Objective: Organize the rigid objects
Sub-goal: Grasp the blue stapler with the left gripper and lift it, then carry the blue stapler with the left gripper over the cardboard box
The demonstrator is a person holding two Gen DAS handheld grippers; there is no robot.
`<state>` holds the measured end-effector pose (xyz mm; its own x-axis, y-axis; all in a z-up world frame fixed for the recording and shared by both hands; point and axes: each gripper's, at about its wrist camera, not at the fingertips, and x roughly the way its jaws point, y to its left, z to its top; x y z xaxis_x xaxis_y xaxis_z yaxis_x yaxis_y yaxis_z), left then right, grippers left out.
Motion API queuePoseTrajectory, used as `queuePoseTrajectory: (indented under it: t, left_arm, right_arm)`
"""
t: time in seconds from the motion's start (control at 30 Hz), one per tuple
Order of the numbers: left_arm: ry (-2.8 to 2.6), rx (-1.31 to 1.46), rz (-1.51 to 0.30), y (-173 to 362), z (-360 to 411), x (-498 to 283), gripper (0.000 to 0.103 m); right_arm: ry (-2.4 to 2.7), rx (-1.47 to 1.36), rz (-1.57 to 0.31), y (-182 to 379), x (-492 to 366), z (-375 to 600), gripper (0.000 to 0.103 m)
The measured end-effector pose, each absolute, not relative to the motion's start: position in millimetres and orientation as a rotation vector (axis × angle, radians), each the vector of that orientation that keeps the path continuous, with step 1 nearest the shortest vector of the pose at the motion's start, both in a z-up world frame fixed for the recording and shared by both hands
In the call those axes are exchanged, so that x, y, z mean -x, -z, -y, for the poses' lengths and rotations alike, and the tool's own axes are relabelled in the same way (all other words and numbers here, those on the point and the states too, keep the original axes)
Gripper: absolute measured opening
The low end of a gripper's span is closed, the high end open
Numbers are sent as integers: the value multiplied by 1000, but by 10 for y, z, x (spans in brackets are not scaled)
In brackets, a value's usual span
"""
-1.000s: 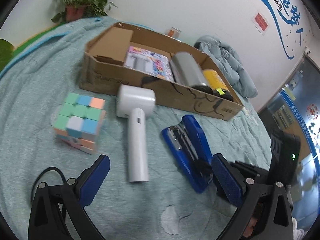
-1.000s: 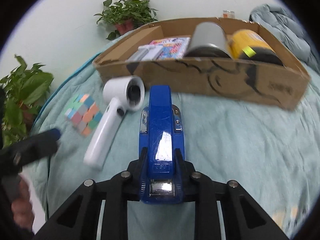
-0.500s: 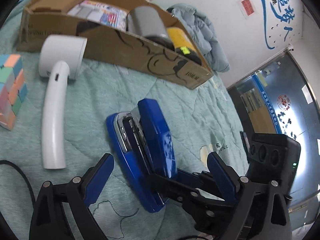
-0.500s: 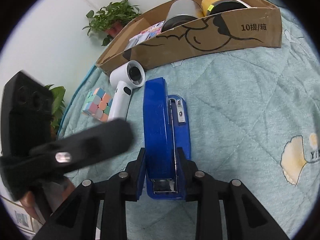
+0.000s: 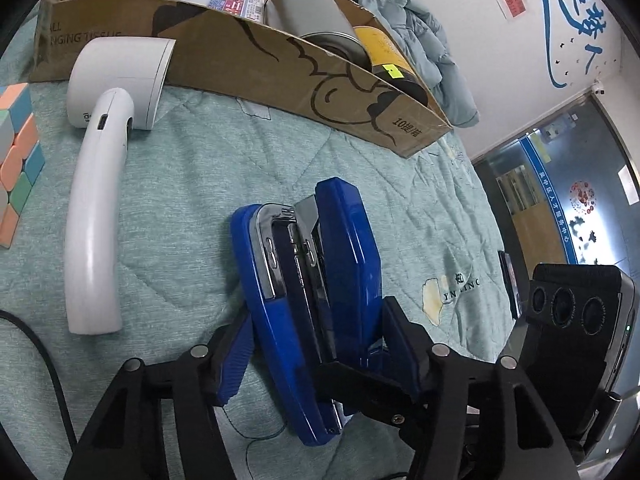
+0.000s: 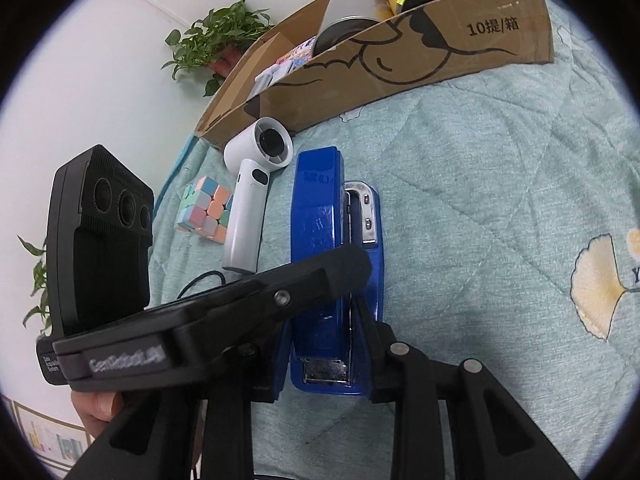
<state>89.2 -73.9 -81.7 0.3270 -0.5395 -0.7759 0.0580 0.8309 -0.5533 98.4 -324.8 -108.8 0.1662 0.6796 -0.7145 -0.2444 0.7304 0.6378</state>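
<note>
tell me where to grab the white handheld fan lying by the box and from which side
Grip the white handheld fan across its long straight handle, about midway, coming down from above. It lies flat on the quilt with the handle free on both sides, narrow enough to span. The round head is wide and sits against the cardboard box, so there is little room there.

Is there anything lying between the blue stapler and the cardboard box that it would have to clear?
Nothing visible lies on the quilt between the blue stapler and the cardboard box. The white handheld fan lies off to one side. Only the box's own front wall must be cleared.
</note>
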Motion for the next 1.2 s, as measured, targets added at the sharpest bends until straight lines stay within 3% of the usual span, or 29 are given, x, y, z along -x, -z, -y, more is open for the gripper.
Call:
queuePoseTrajectory:
  t: [0.43, 0.77, 1.2]
  left_arm:
    - [424, 415, -1166, 775, 792, -884, 57]
    - [448, 398, -1127, 700, 791, -853, 57]
    - [444, 348, -925, -25, 599, -838, 57]
  right_arm:
    - [-617, -125, -1128, 962, -832, 3006, 30]
    - [-554, -57, -1041, 894, -797, 2945, 27]
    - [-554, -27, -794, 355, -771, 2828, 27]
